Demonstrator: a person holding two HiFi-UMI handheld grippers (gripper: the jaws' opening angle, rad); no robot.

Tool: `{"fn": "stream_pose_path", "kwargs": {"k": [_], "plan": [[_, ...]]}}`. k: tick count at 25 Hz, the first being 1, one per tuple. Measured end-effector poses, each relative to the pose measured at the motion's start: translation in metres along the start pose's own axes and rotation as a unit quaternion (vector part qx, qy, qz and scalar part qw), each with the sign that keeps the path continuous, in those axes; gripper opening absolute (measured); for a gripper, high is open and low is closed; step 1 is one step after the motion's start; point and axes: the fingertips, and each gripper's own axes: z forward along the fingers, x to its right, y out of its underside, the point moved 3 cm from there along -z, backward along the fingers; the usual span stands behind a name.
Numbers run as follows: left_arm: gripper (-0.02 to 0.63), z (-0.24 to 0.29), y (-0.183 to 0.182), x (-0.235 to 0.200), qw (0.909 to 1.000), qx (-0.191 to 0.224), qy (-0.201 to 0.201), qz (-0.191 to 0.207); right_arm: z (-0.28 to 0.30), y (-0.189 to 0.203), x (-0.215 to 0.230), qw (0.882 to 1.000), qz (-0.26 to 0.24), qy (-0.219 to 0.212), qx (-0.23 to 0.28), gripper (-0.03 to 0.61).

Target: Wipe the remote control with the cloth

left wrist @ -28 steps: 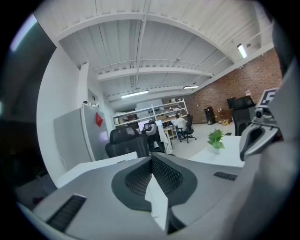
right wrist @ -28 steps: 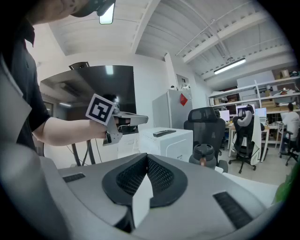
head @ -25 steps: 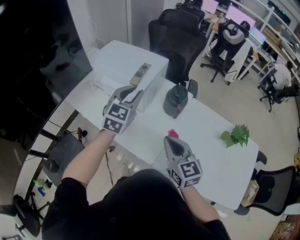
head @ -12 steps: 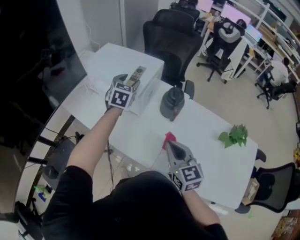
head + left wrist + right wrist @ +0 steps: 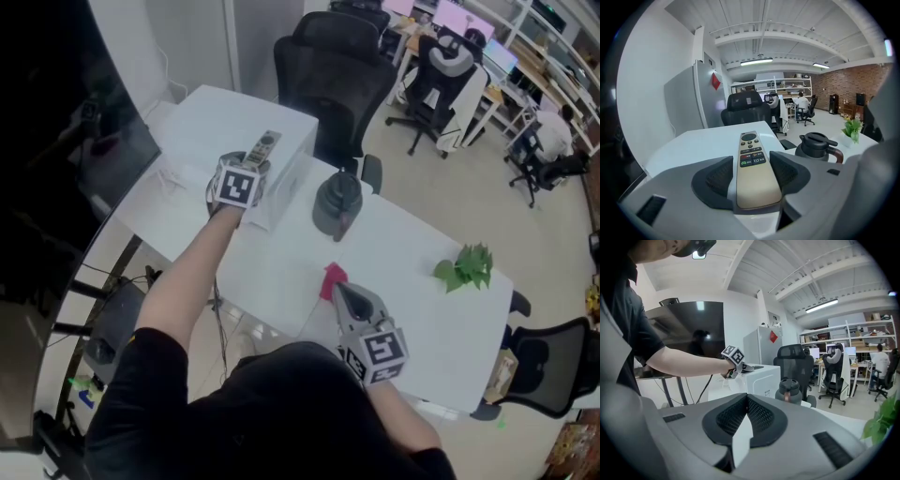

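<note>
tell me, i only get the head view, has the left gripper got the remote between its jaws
observer: yes. In the left gripper view the remote lies lengthwise between the jaws of the left gripper. They have just been opening and are not pressing on it.
operator: is the right gripper holding the cloth
observer: its own view shows the jaws shut together, with nothing pink between them.

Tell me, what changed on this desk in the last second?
The left gripper reached forward to the remote control on the white box; its jaws have just been opening and now straddle it ungripped. The right gripper, shut beside the pink cloth, and the kettle stayed put.
</note>
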Motion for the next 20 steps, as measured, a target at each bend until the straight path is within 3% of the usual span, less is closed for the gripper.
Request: {"fn": "stream_pose_path", "kwargs": {"k": [8, 20], "plan": [[0.212, -0.006, -0.002, -0.001, 0.9995, -0.008, -0.019, 0.026, -0.002, -0.002, -0.001, 1.000, 0.002, 0.003, 0.001, 0.008], [0.209, -0.080, -0.008, 0.020, 0.9921, 0.095, -0.033, 0.074, -0.003, 0.001, -0.007, 1.000, 0.005, 0.000, 0.007, 0.008]]}}
